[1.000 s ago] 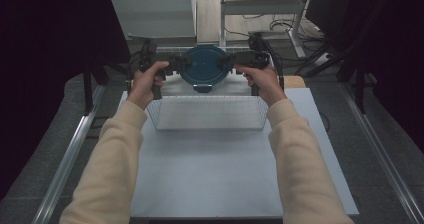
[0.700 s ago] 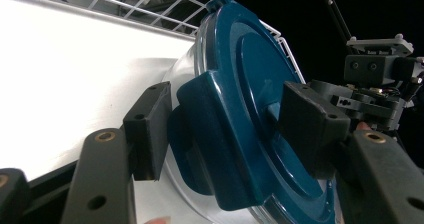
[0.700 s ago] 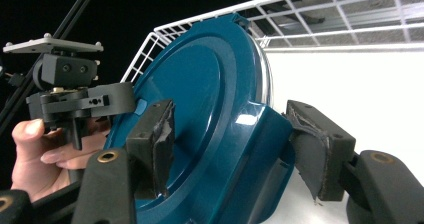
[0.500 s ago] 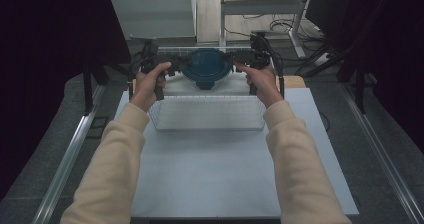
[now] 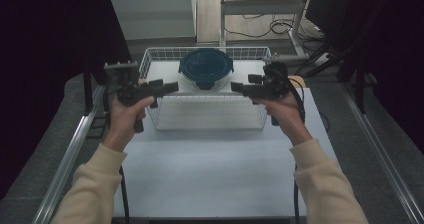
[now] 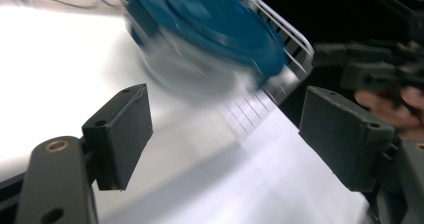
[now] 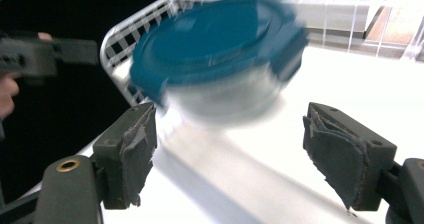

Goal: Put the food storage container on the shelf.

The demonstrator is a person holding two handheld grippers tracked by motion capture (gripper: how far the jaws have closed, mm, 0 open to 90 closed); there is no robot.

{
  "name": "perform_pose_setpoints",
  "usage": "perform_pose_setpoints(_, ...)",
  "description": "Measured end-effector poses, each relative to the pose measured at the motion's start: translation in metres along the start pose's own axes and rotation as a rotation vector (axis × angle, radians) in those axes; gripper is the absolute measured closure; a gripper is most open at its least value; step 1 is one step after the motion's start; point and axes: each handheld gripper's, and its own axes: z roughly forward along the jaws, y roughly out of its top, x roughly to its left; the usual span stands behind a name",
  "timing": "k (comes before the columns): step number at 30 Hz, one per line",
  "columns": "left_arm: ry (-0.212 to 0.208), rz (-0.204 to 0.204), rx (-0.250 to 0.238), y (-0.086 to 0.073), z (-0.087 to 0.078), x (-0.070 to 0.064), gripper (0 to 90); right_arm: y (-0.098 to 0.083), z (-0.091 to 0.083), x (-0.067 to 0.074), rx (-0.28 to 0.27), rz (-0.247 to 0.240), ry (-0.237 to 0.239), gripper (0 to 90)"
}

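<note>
**Kid:** Looking at the near end first, what do you see?

**Helper:** A white table with two sleeves coming in. Each hand holds a claw. The wire basket sits on the table past the hands, and I will tell every place from that basket.

**Kid:** Where are the claws?

**Helper:** The left gripper hangs just outside the basket's left wall. The right gripper hangs just inside its right wall. Both point inward at each other.

**Kid:** Are they holding something?

**Helper:** No. Both claws have just been opening, and now the jaws stand wide with nothing between them. In each gripper view you see only bare table between the pads.

**Kid:** So where is the bowl?

**Helper:** The clear bowl with the blue lid sits inside the basket, at its far side, near the middle of the back wall. It stands flat.

**Kid:** What step is this?

**Helper:** I think the bowl is set down and let go. Next, the hands should pull away from the basket without bumping its wires.
</note>
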Motion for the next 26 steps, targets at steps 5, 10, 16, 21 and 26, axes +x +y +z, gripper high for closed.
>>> perform_pose_setpoints(5,-0.017,0.043,0.048,-0.049,-0.010,-0.010,20.1,-0.046,-0.028,0.015,-0.006,-0.042,-0.011,21.6)
perform_pose_setpoints(10,0.033,0.094,0.110,-0.105,-0.009,-0.010,20.6,-0.105,-0.043,0.029,0.014,-0.068,-0.028,21.8)
perform_pose_setpoints(16,0.075,0.096,0.174,-0.148,-0.007,-0.001,21.0,-0.167,-0.045,0.031,0.072,-0.066,-0.058,22.3)
perform_pose_setpoints(21,0.096,0.107,0.194,-0.158,-0.004,-0.001,21.0,-0.174,-0.049,0.028,0.071,-0.063,-0.077,22.1)
perform_pose_setpoints(26,0.113,0.127,0.188,-0.158,-0.003,-0.005,20.1,-0.177,-0.052,0.029,0.061,-0.071,-0.071,19.0)
